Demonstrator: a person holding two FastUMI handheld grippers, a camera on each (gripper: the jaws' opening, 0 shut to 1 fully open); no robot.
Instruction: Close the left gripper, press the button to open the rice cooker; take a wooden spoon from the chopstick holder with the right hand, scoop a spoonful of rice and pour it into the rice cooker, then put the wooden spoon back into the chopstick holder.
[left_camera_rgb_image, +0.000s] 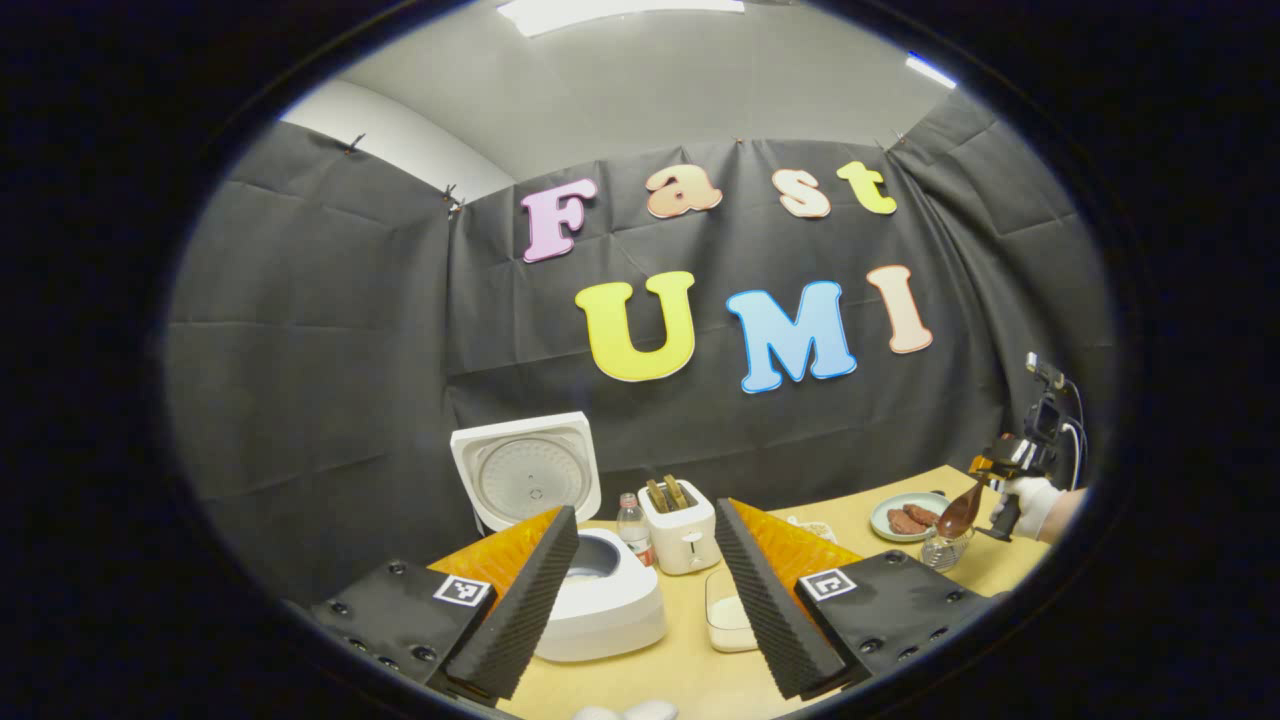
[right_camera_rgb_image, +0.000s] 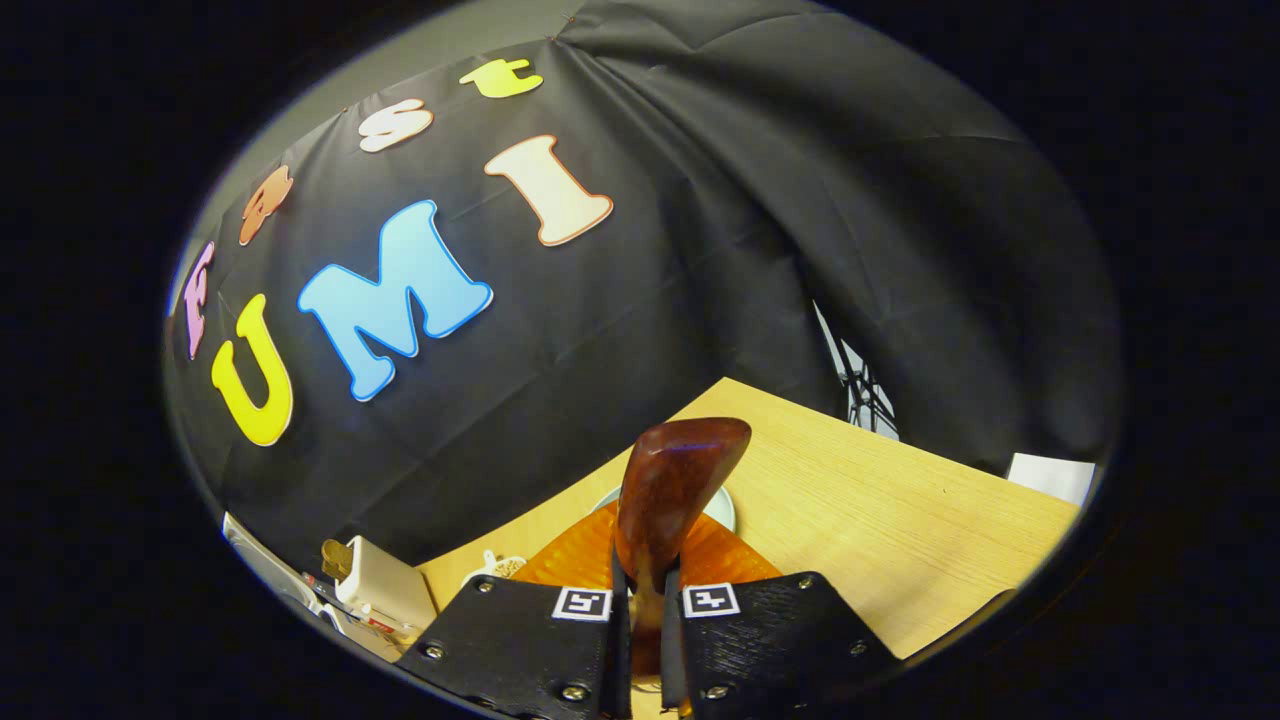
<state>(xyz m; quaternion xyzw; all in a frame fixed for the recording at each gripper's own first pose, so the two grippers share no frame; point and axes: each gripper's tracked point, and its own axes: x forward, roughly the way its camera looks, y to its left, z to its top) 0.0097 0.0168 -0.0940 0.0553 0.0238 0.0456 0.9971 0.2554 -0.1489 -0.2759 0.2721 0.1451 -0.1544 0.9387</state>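
The left hand-held gripper (left_camera_rgb_image: 645, 590) hangs released above the tabletop (left_camera_rgb_image: 700, 680), its two ridged fingers spread wide. Just ahead of its left finger stands the white rice cooker (left_camera_rgb_image: 600, 600) with its lid (left_camera_rgb_image: 525, 470) swung up and the pot open. Between the fingers, farther off, are a small bottle (left_camera_rgb_image: 633, 525) and a white toaster (left_camera_rgb_image: 682, 528); a clear container of rice (left_camera_rgb_image: 728, 612) sits just inside the right finger.

Well off to that gripper's right, a gloved hand (left_camera_rgb_image: 1030, 503) holds the right hand-held gripper (left_camera_rgb_image: 985, 478), which has the wooden spoon (left_camera_rgb_image: 960, 512) with its bowl just above the glass chopstick holder (left_camera_rgb_image: 945, 548), beside a plate (left_camera_rgb_image: 905, 517).

Seen along the right hand-held gripper (right_camera_rgb_image: 640, 620) itself, both fingers are clenched on the wooden spoon (right_camera_rgb_image: 670, 490), whose glossy brown bowl rises straight ahead of them, over a pale plate (right_camera_rgb_image: 722, 508) on the tabletop (right_camera_rgb_image: 880, 520).
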